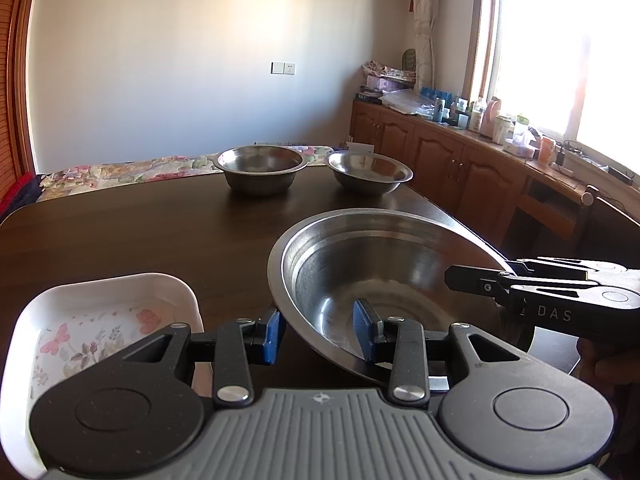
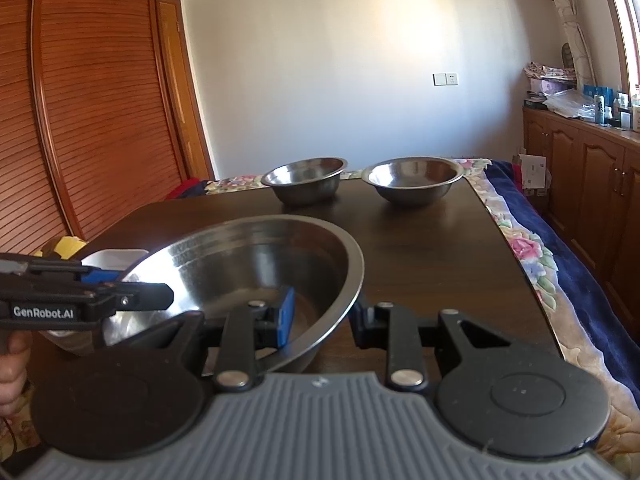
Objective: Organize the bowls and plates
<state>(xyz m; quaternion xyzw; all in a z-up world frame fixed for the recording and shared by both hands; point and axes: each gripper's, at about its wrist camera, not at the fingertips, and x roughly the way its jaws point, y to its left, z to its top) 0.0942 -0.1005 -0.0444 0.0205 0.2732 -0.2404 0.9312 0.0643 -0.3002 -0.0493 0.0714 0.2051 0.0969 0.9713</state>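
Both grippers straddle the rim of a large steel bowl (image 1: pixel 384 280) on the dark surface (image 1: pixel 140 232).

The left gripper (image 1: pixel 320 334) has its blue fingers (image 1: pixel 364 334) spread, one inside the tilted bowl's near left rim and one outside, not pressed on it. The right gripper (image 2: pixel 326 320) brackets the right rim the same way, apart. Two smaller steel bowls (image 1: pixel 260 168) (image 1: pixel 368 172) sit side by side at the far edge. A white floral dish (image 1: pixel 100 320) lies just left of the big bowl.
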